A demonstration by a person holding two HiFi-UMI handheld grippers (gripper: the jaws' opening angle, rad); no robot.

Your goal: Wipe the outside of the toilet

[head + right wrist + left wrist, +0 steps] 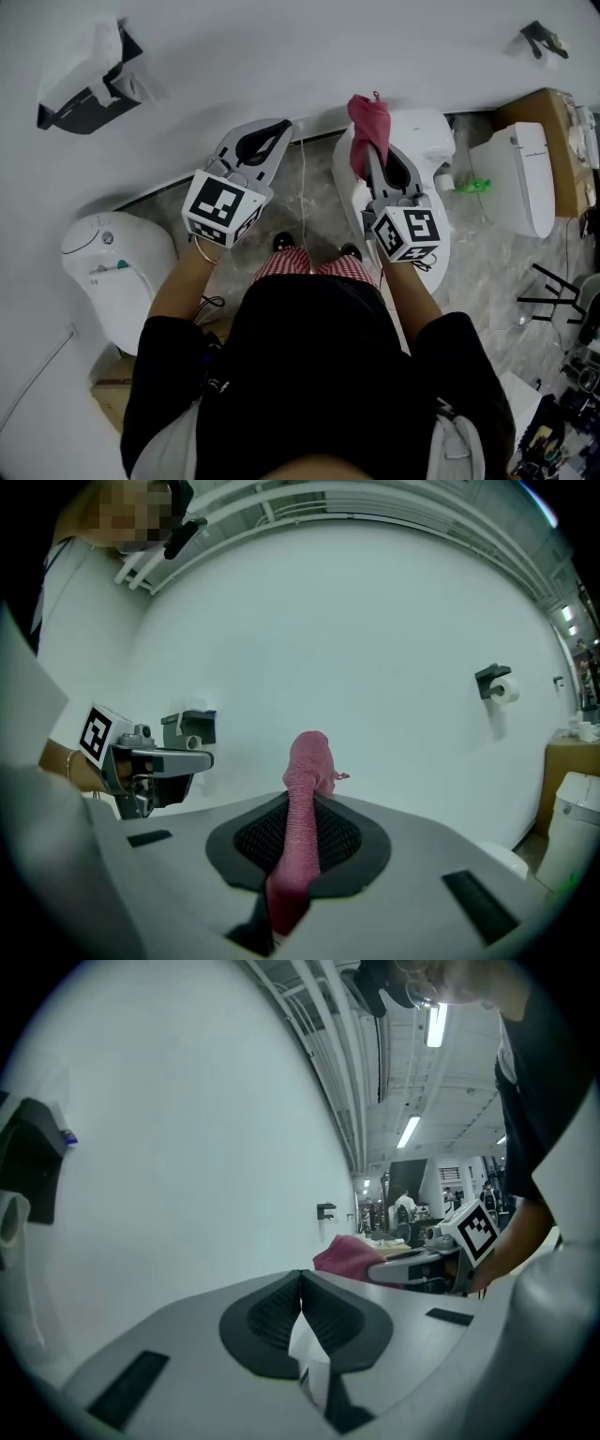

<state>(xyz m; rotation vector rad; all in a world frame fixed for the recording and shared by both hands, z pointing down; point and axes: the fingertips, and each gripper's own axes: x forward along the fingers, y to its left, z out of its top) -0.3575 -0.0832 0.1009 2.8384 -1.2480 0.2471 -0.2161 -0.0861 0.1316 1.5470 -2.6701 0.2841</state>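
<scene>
The white toilet (pixel 433 131) stands against the wall, under my right gripper (pixel 371 157). That gripper is shut on a pink cloth (pixel 367 120), whose bunched end sticks up past the tips near the wall. In the right gripper view the pink cloth (pixel 305 766) runs between the pads of the right gripper (pixel 302 803). My left gripper (pixel 284 127) is held level to the left of the toilet, pointing at the wall. Its tips (pixel 300 1277) meet, and a white piece of paper (pixel 307 1349) sits between the pads behind them.
A second toilet (pixel 112 272) stands at the left and a third toilet (pixel 520 173) at the right beside a cardboard box (pixel 553 112). A paper dispenser (pixel 89 80) and a roll holder (pixel 544 39) hang on the white wall. A person's feet are on the grey floor (pixel 309 202).
</scene>
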